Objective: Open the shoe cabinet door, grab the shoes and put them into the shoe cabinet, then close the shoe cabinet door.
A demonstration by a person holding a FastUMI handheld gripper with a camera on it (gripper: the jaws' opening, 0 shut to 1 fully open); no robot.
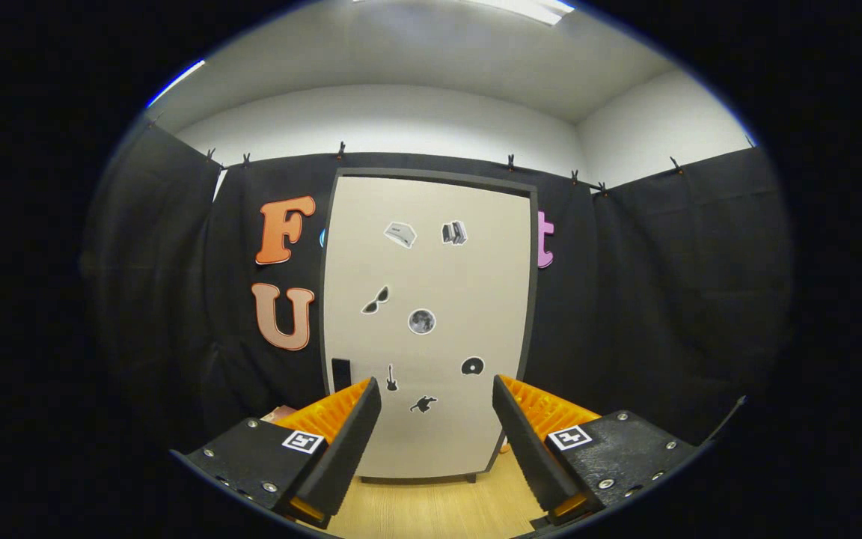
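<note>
pale shoe cabinet door (431, 299) is closed, standing on the wooden floor (431, 509) beyond the gripper (437, 419), whose fingers are spread wide and hold nothing, likely ready to reach its dark handle (340, 374).

Gripper-mounted fisheye, low, facing the shoe cabinet door (427, 322)

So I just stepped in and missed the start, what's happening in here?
A person is holding a handheld gripper with its fingers open and nothing between them, pointed at a tall shoe cabinet that stands on a wooden floor against black cloth. The cabinet door is shut, its front dotted with small stickers. A dark handle sits low at the door's left edge, just beyond the left finger. The gripper is apart from the door, so opening it has not begun.
</note>
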